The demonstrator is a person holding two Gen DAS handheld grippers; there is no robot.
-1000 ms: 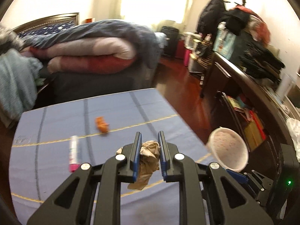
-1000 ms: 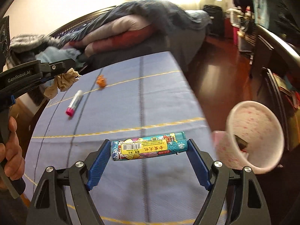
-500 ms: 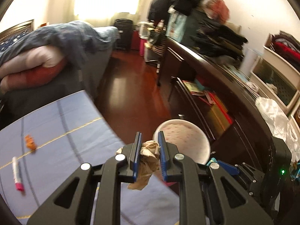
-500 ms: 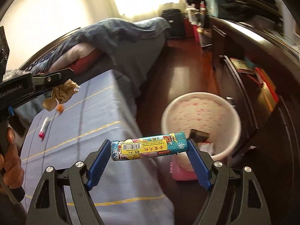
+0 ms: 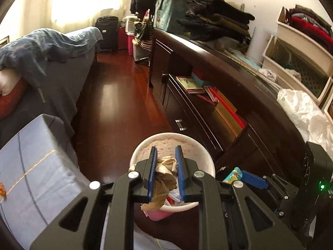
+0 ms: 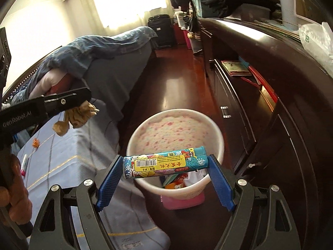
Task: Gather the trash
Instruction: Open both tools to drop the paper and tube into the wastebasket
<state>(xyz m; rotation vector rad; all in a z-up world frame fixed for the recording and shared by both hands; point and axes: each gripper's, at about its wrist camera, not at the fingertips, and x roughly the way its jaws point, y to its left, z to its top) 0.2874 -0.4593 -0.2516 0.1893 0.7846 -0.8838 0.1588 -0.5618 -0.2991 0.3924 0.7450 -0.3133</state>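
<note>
Trash in both hands, you have swung off the blue-covered table (image 6: 62, 173) to the speckled bin (image 6: 216, 133): your left gripper (image 5: 165, 158) pinches the crumpled brown paper (image 5: 164, 175) above its rim, your right gripper (image 6: 164, 167) clamps the printed lighter (image 6: 164, 162) endwise over its mouth. Release looks next; scraps remain on the table.

Open waste bin (image 6: 216, 133) mouth unobstructed, dark cabinet (image 6: 270, 125) close right, blue-covered table (image 6: 68, 158) left
</note>
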